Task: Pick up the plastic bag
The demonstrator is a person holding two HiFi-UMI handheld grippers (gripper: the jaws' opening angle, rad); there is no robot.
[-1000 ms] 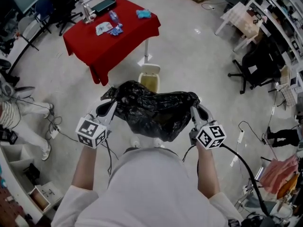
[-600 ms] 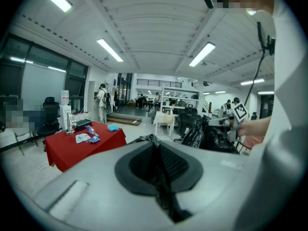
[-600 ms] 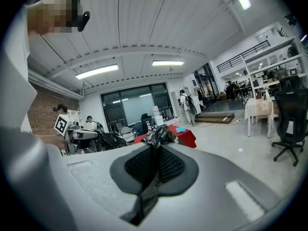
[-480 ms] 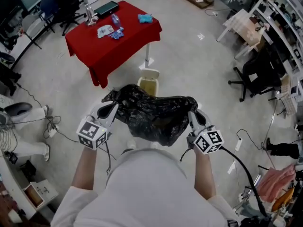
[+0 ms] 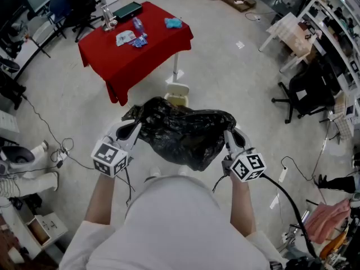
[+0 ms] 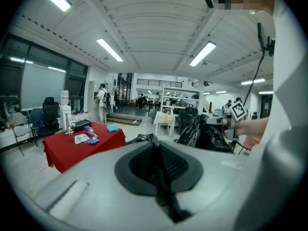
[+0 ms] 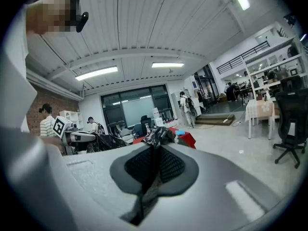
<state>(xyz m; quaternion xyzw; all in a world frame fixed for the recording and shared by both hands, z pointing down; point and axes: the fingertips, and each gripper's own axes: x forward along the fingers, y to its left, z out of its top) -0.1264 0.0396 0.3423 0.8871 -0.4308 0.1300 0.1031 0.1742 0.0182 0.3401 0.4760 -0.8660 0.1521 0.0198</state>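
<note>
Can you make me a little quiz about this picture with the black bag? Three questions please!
1. True or false: the black plastic bag lies flat on the floor.
2. What colour is the cloth on the table beyond the bag? A red, B green, C yellow.
3. Fill the gap: the left gripper and the right gripper are both ____ on the bag's edge.
Key: 1 false, it hangs in the air between the two grippers. 2 A. 3 shut.
</note>
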